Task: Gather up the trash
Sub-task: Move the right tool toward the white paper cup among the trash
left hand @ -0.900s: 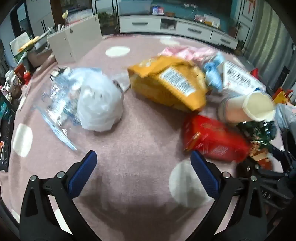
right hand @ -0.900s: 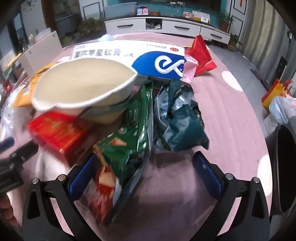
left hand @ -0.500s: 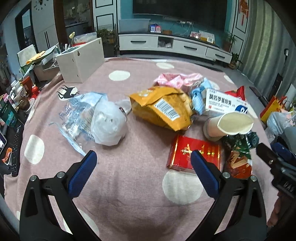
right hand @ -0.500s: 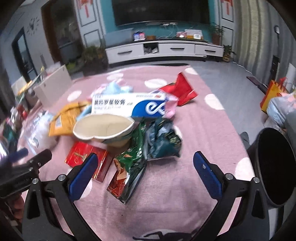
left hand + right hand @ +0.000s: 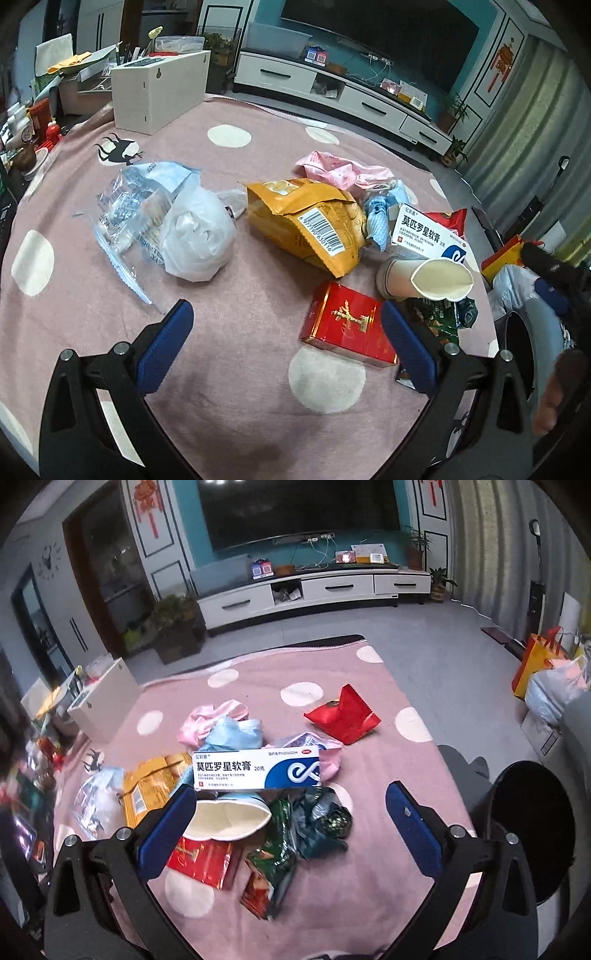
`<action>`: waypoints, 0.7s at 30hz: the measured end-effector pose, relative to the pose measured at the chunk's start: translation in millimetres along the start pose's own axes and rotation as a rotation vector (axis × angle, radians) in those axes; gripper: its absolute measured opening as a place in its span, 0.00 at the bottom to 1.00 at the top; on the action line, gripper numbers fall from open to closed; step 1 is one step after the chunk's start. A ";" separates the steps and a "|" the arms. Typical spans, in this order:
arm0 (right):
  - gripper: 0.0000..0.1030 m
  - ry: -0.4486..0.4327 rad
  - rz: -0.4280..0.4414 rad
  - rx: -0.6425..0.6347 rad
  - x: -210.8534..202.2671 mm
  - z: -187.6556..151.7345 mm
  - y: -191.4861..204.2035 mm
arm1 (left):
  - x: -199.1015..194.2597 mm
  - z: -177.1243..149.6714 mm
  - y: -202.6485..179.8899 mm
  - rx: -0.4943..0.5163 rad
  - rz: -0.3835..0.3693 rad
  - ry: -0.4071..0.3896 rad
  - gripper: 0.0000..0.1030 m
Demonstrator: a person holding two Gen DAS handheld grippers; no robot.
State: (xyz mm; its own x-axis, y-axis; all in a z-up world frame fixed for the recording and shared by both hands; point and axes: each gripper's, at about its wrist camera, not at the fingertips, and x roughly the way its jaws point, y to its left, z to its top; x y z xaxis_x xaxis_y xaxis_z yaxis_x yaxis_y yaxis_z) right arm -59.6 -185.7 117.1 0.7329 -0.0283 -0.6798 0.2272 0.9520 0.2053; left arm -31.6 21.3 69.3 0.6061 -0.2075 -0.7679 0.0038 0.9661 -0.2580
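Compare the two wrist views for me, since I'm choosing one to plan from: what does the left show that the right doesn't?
Only the left wrist view shows the white plastic bag. Only the right wrist view shows the whole red wrapper and the black bin. Both show the paper cup, the red box and the ointment box, and each view's own gripper, left and right, stands open and empty.

You are looking at a white and blue carton (image 5: 256, 770) carrying the Chinese print 莫匹罗星软膏, with "20克" after it and a white looped logo on its blue end. The same characters are showing on it in the left wrist view (image 5: 421, 232). The orange snack bag (image 5: 306, 221) is showing a barcode, its digits too small to read. The red box (image 5: 347, 328) is bearing a gold emblem, illegible.
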 end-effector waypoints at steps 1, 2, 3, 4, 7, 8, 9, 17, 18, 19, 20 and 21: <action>0.95 -0.006 0.023 0.012 4.4 -6.5 -0.5 | 0.3 -0.1 -0.4 0.001 -0.005 0.001 0.97; 0.91 0.011 0.044 0.022 11.3 -10.0 -0.5 | 1.6 -0.7 -1.4 0.003 -0.011 0.003 0.97; 0.88 0.055 0.065 0.043 21.0 -11.0 -1.6 | 3.4 -1.3 -2.6 0.007 -0.012 0.009 0.97; 0.80 0.099 0.076 0.059 29.0 -13.0 -2.9 | 5.4 -1.9 -4.3 0.012 -0.008 0.014 0.97; 0.68 0.145 0.075 0.074 39.9 -19.6 -3.4 | 6.3 -2.7 -6.3 0.017 0.001 0.017 0.97; 0.62 0.158 0.073 0.076 42.0 -21.1 -3.1 | 6.0 -3.2 -7.0 0.017 -0.002 0.017 0.97; 0.59 0.168 0.070 0.075 43.5 -22.3 -2.3 | 5.4 -3.5 -7.3 0.018 -0.006 0.016 0.97; 0.50 0.122 0.020 -0.002 35.6 -34.7 3.0 | 2.7 -5.3 -10.8 0.027 -0.014 0.000 0.97; 0.50 0.120 0.020 -0.006 35.2 -35.1 3.6 | 2.2 -5.4 -11.1 0.028 -0.015 -0.003 0.97; 0.50 0.120 0.019 -0.010 35.2 -34.9 3.8 | 1.4 -5.4 -11.2 0.029 -0.015 -0.007 0.97; 0.50 0.119 0.016 -0.016 35.1 -35.1 4.9 | 0.5 -5.2 -11.1 0.028 -0.015 -0.013 0.97; 0.50 0.119 0.011 -0.019 35.1 -35.1 6.0 | -0.2 -5.0 -11.0 0.026 -0.016 -0.016 0.97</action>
State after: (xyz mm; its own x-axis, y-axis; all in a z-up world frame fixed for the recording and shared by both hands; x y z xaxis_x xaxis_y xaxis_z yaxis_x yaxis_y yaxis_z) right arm -55.0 -170.3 69.7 0.6536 0.0180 -0.7566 0.2061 0.9577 0.2008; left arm -35.7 10.0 69.4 0.6183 -0.2211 -0.7542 0.0342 0.9663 -0.2553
